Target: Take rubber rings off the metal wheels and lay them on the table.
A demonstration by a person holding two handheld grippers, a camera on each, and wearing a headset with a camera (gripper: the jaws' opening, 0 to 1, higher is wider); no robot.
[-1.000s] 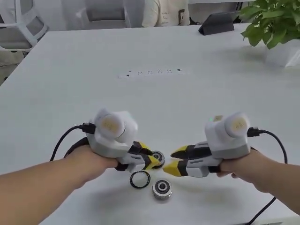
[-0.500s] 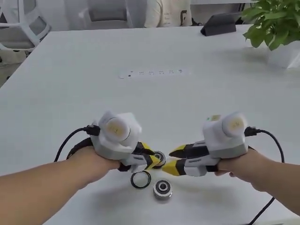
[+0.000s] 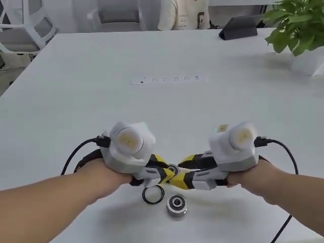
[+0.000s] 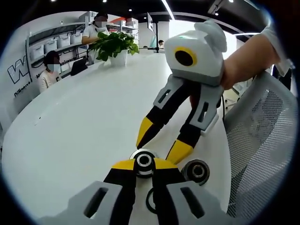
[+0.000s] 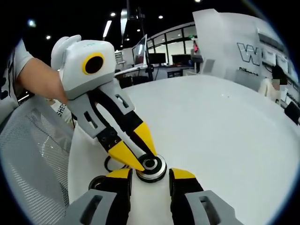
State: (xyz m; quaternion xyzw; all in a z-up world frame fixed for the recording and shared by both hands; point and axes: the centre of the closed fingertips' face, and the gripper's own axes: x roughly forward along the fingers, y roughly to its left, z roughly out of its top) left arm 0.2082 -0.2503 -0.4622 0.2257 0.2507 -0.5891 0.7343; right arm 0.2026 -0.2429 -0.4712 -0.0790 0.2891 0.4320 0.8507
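Nearest, a spare wheel (image 3: 176,204) and a loose rubber ring (image 3: 152,194) lie on the table (image 3: 212,111). Just beyond, the left gripper (image 4: 144,165) pinches a second wheel (image 5: 151,167); the right gripper (image 4: 160,143), jaws spread, straddles it. Likely next: close on that wheel's ring and peel it off.

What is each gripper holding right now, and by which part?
The left gripper pinches a metal wheel across its rim; the right gripper is open, holding nothing.
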